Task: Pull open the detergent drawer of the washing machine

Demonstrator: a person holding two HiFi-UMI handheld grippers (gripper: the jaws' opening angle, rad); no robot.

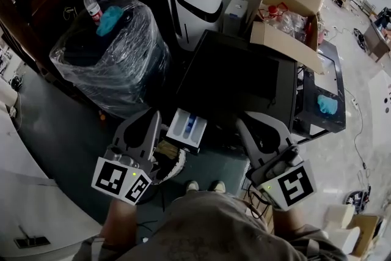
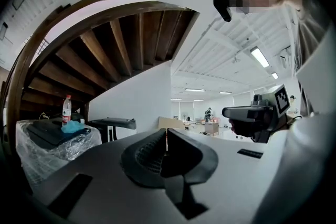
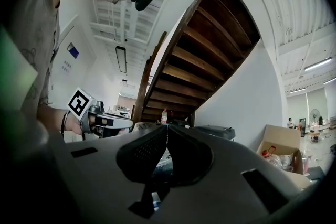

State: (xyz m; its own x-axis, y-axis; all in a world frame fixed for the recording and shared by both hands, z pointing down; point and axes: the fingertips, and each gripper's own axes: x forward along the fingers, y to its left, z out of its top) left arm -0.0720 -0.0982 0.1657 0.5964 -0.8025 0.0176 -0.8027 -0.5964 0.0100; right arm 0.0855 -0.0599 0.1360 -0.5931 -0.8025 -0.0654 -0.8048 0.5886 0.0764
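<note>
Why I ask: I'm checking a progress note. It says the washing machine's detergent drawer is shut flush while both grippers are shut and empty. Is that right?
Not quite: the detergent drawer is pulled out of the washing machine, its compartments showing in the head view. The rest holds: the left gripper and the right gripper are shut and empty.

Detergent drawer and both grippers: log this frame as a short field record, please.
detergent drawer: pulled out from the front of the washing machine, compartments showing
left gripper: shut, nothing between the jaws
right gripper: shut, nothing between the jaws
contact with drawer: neither gripper holds it
</note>
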